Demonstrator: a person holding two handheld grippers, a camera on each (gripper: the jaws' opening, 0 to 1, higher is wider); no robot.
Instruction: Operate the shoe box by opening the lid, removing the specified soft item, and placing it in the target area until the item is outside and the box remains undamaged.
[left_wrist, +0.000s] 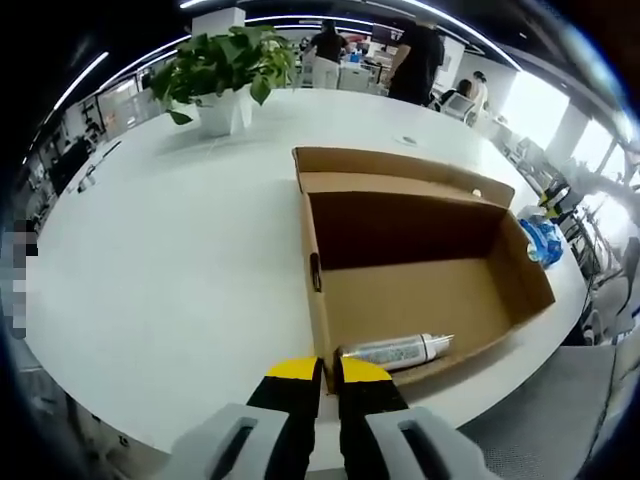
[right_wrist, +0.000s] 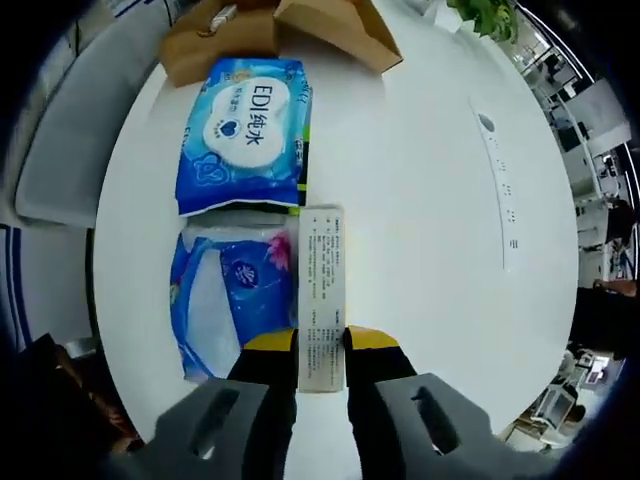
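Observation:
The brown cardboard shoe box (left_wrist: 420, 300) stands open on the white table, its lid (left_wrist: 400, 170) folded back. A silver tube (left_wrist: 395, 351) lies inside against the near wall. My left gripper (left_wrist: 329, 372) is at the box's near left corner, jaws almost together with the wall edge between them. In the right gripper view, my right gripper (right_wrist: 322, 345) is shut on a narrow white pack with fine print (right_wrist: 322, 280). Against it lies a blue soft tissue pack (right_wrist: 235, 300), and beyond that a blue wipes pack (right_wrist: 245, 130). A part of the shoe box (right_wrist: 225, 40) shows at the top.
A potted plant (left_wrist: 225, 70) stands at the far side of the table (left_wrist: 160, 260). People stand behind it among desks. A blue pack (left_wrist: 540, 240) lies right of the box, near the table's edge. A grey strip with buttons (right_wrist: 500, 180) is set into the tabletop.

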